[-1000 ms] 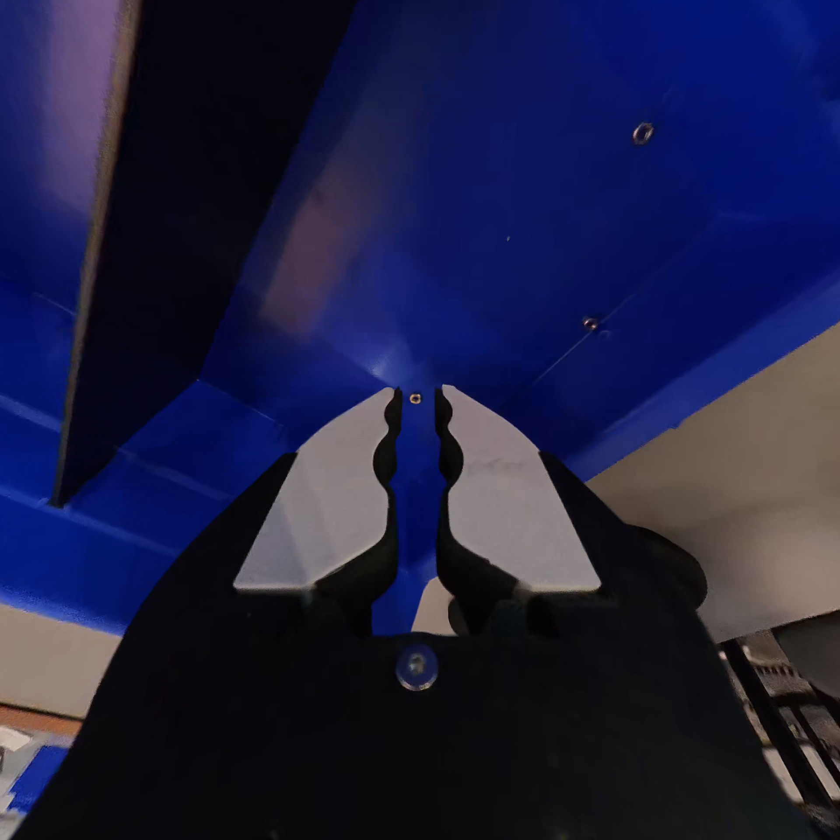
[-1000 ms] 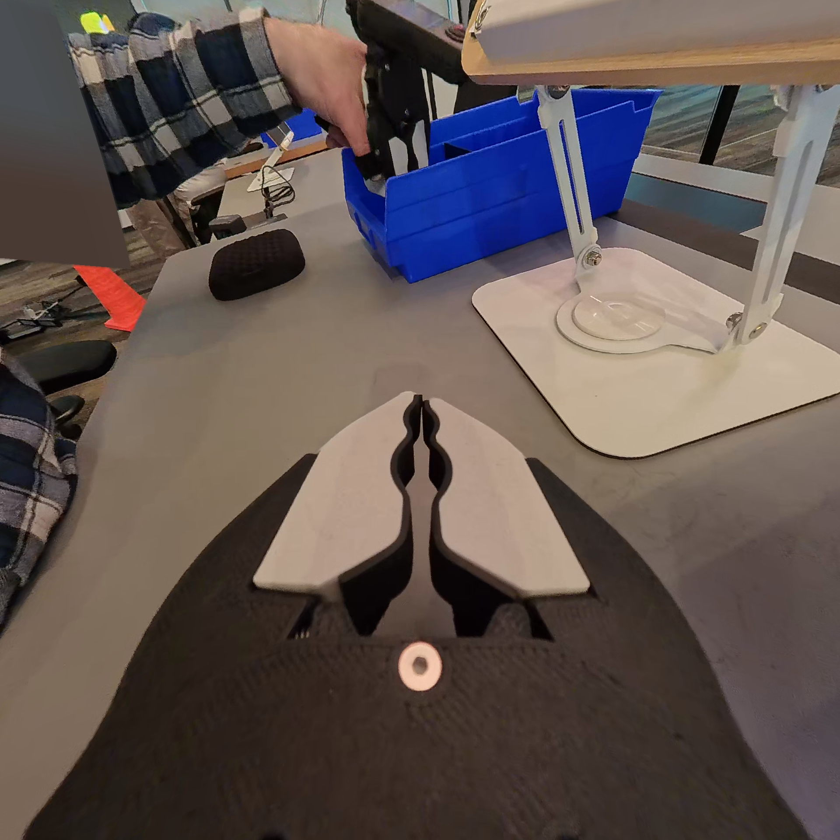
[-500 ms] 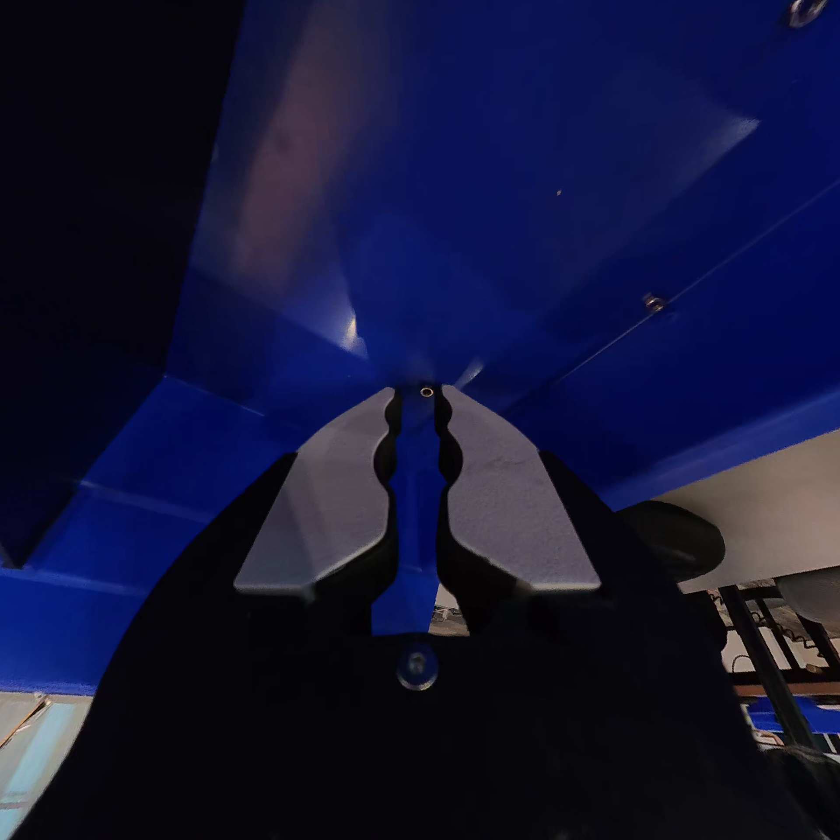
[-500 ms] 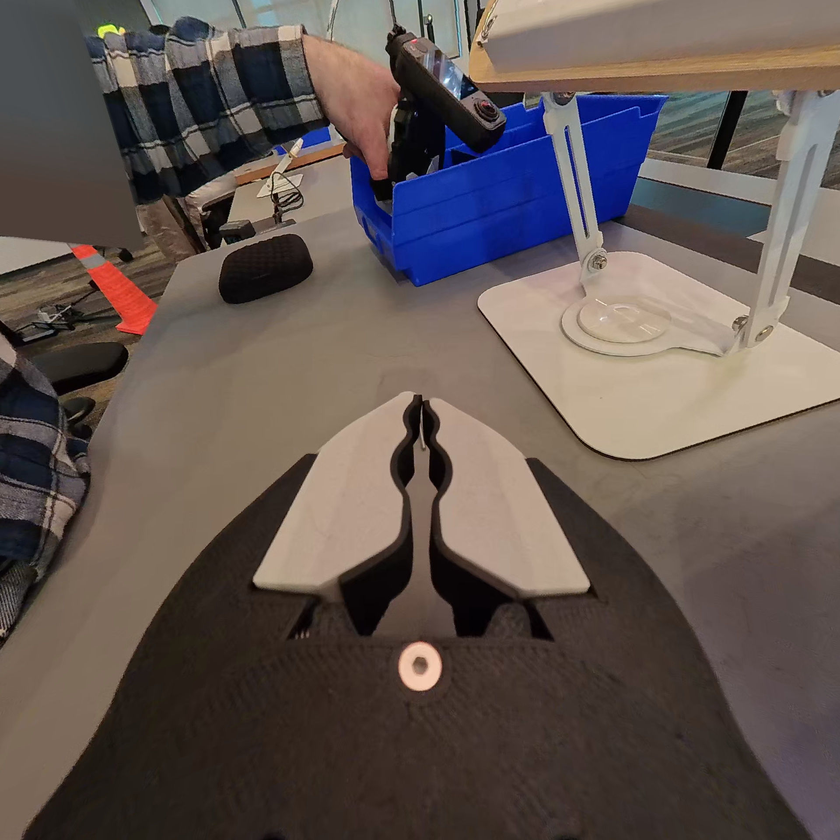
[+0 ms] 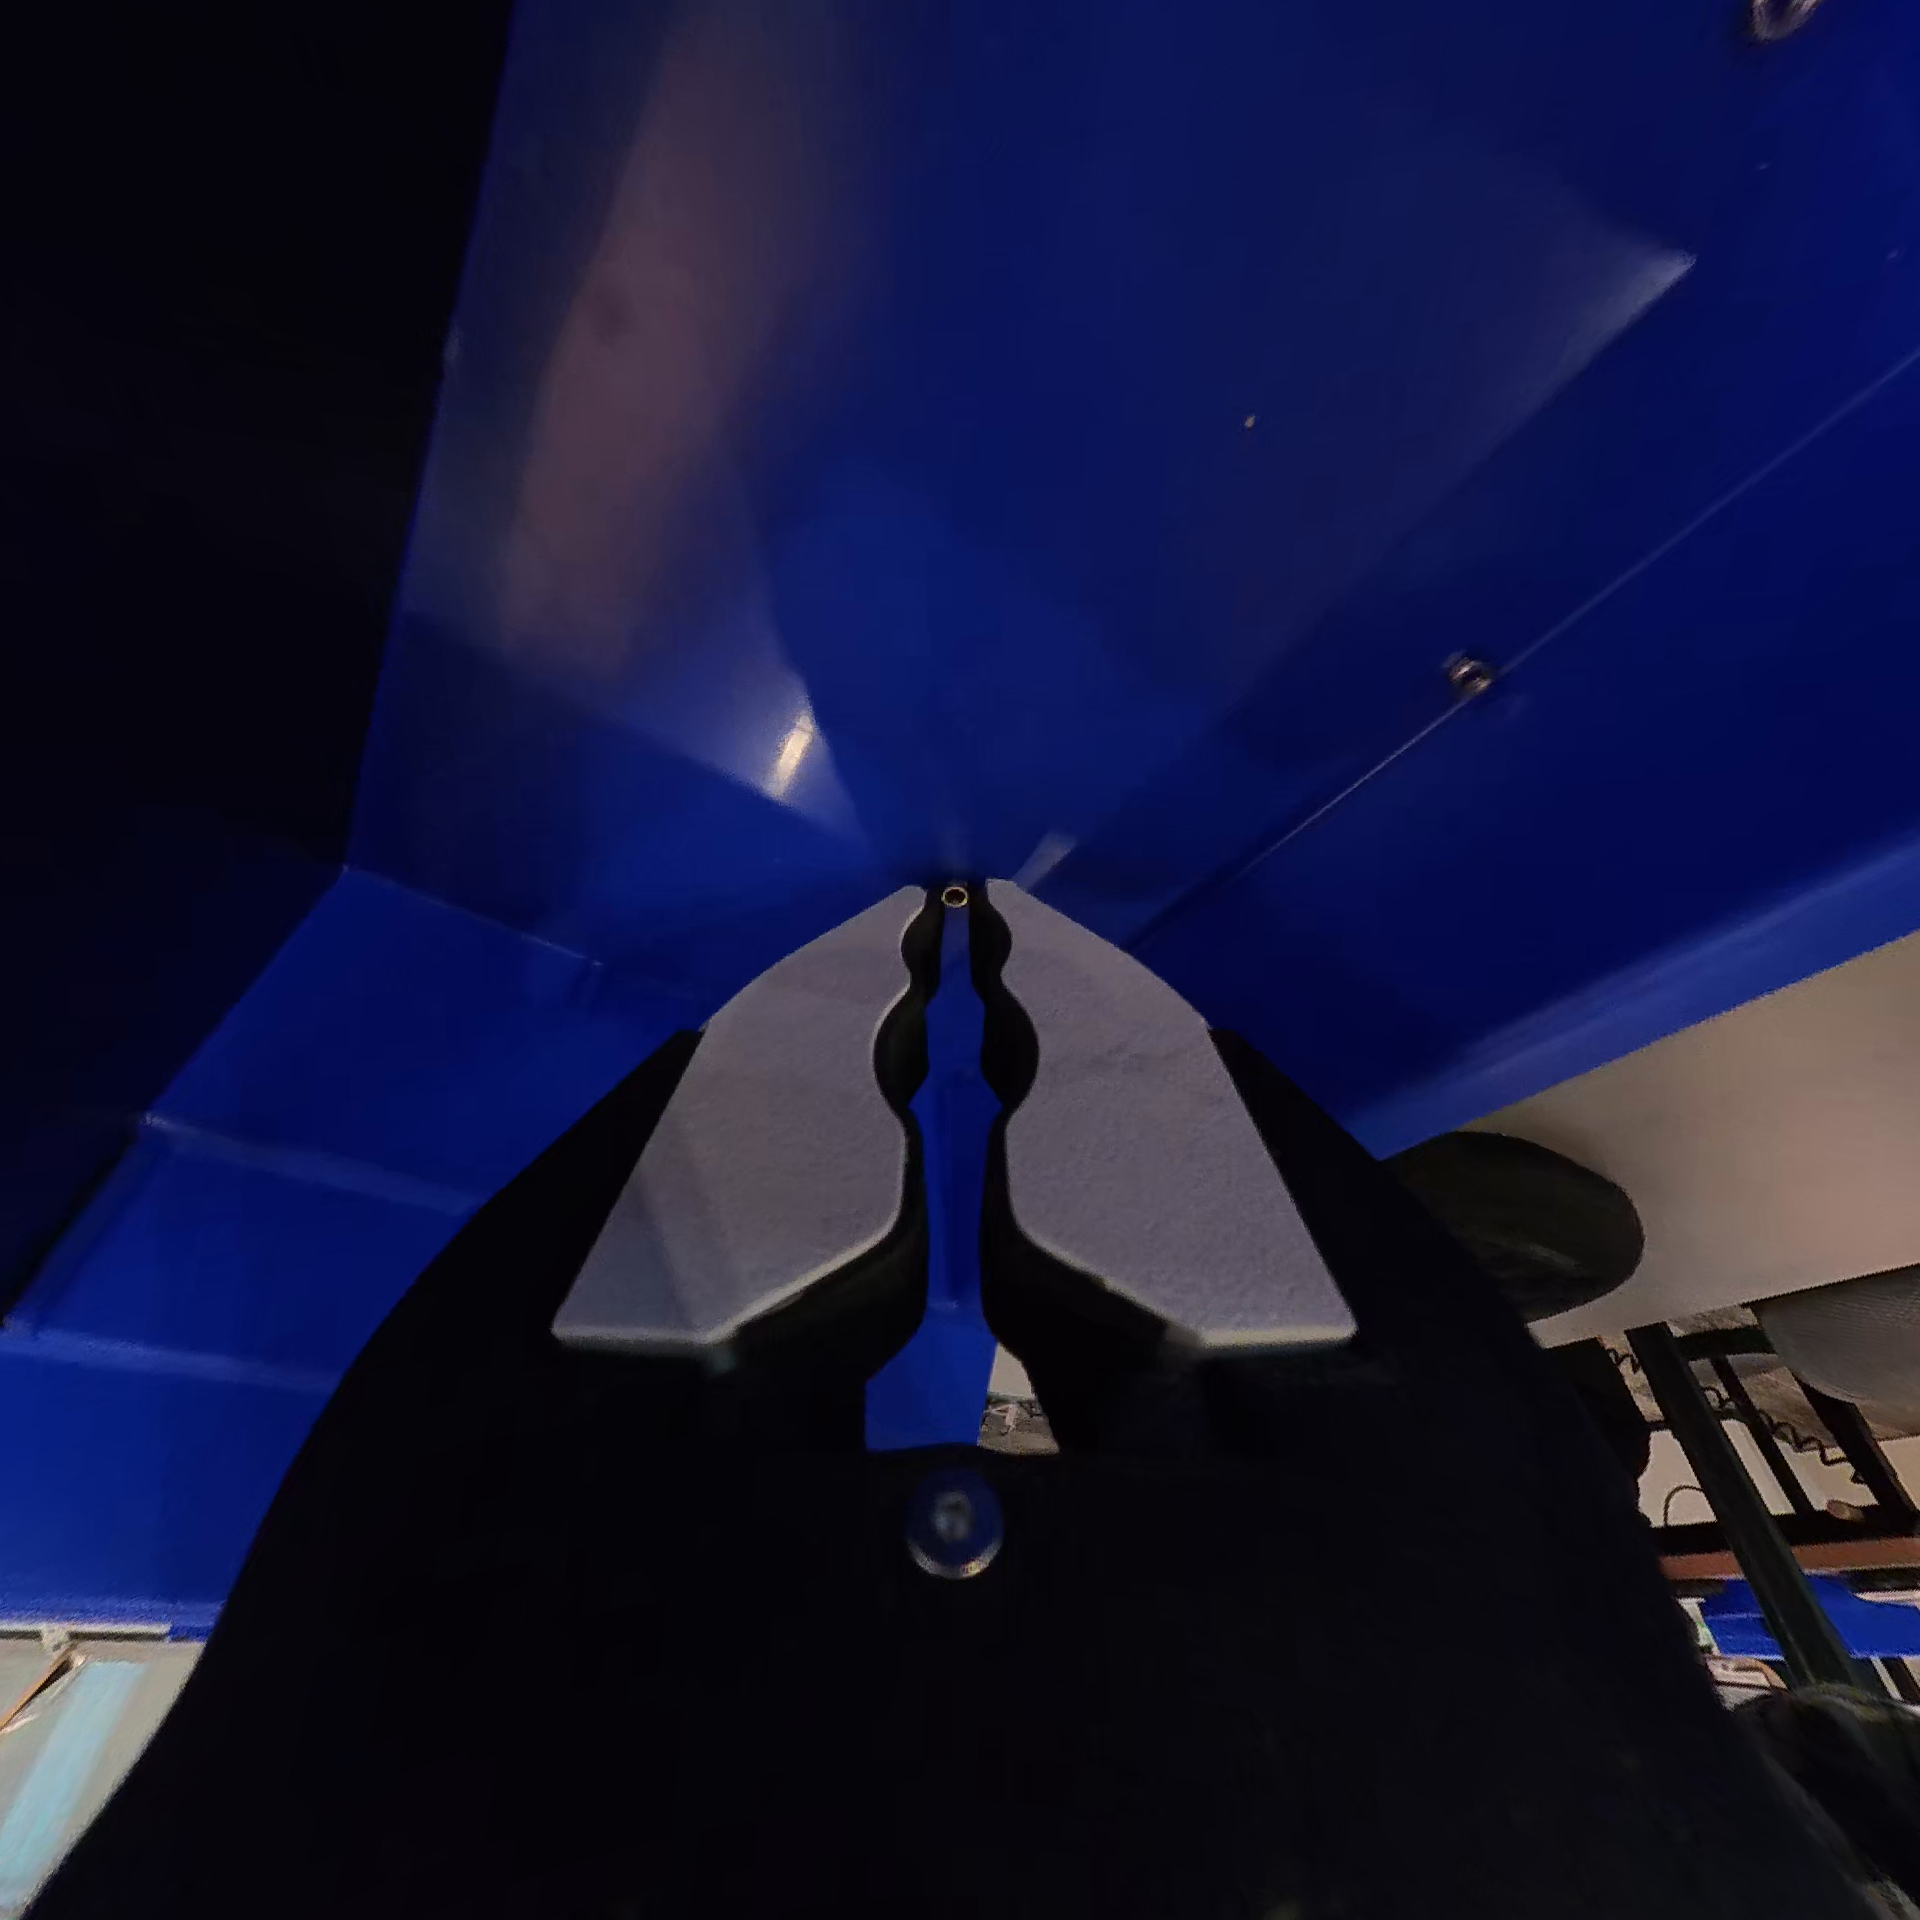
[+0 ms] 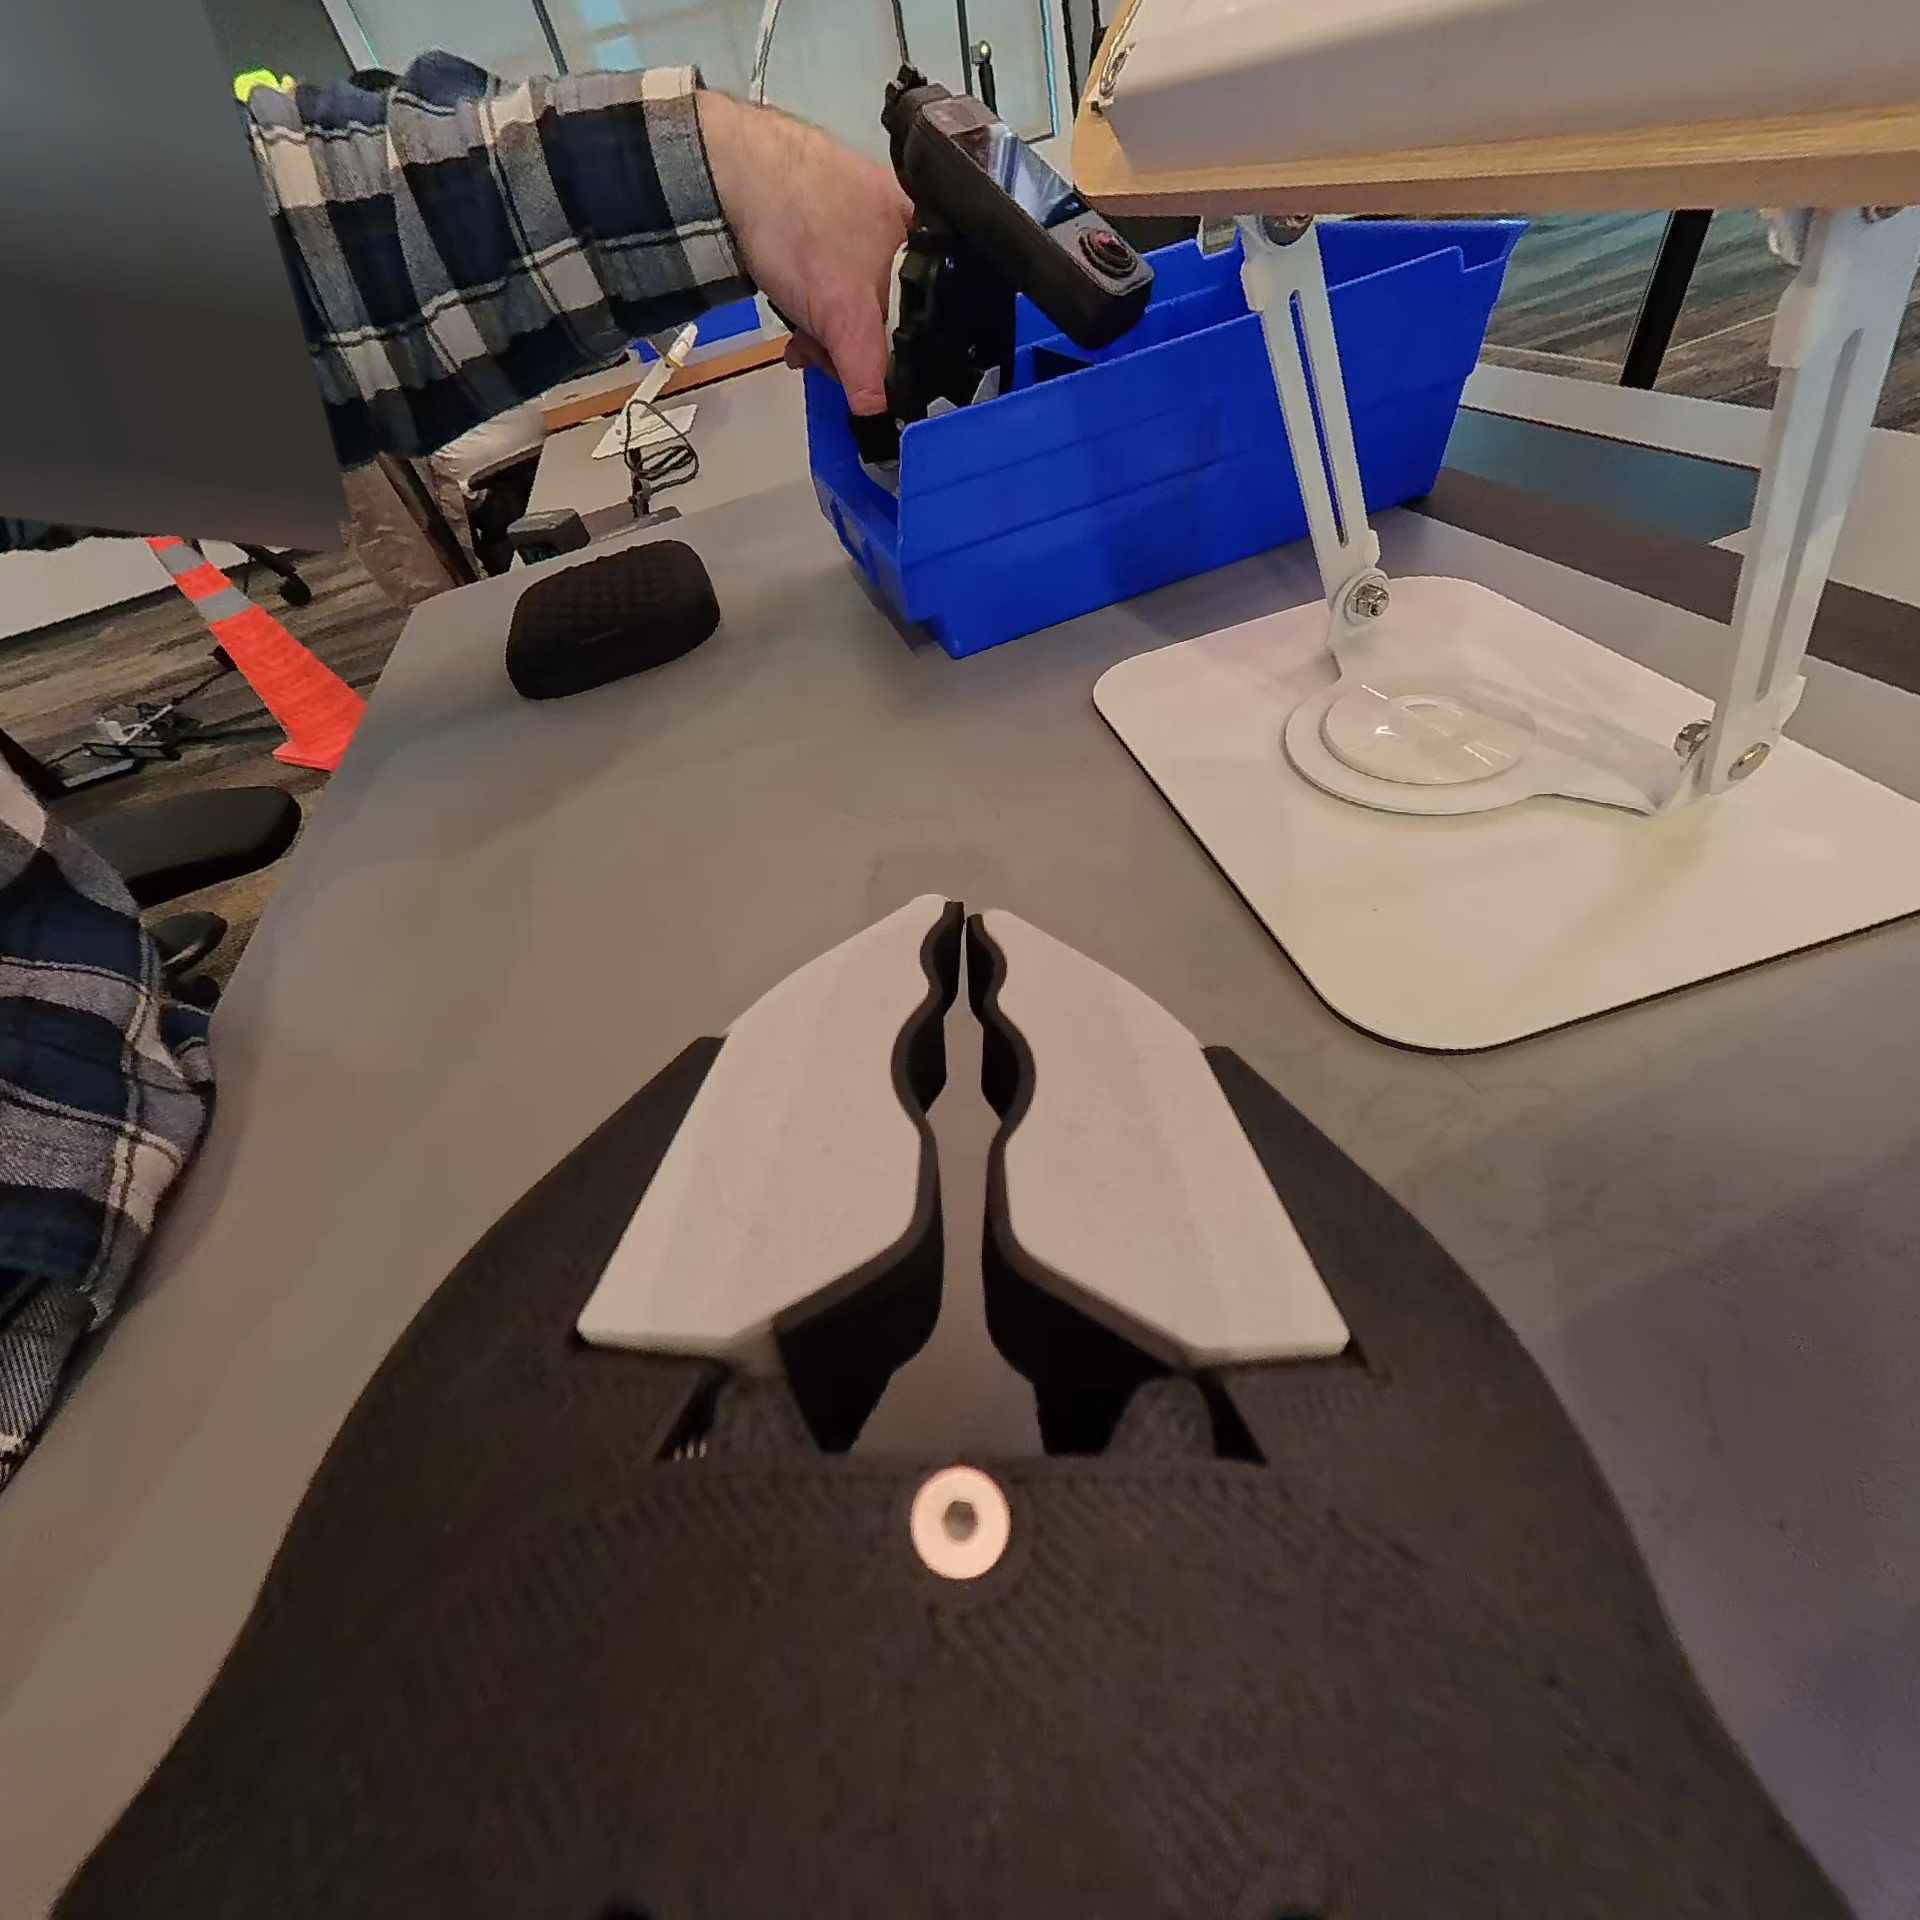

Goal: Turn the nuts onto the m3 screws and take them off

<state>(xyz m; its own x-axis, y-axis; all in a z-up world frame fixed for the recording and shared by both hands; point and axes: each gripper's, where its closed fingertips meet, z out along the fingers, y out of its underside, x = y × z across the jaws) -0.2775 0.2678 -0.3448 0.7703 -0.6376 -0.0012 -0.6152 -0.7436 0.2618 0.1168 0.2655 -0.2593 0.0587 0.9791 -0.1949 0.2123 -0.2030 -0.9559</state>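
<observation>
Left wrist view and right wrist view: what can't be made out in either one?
- Left view: small brass ring between the left gripper fingertips, too small to identify.
- Left view: left part of the blue bin is lost in shadow.
- Right view: bin contents hidden by its wall and the hand.
- Right view: white stand top cut off.

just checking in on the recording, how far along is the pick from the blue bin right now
Looks done: the left claw is down inside the blue bin, closed to a narrow gap around a tiny brass ring at its tips. In hand: that ring, which seems pinched but is still low against the bin floor. Left: it is not yet lifted out; other small metal pieces remain in the bin. The right claw rests shut and empty over the grey table.
</observation>
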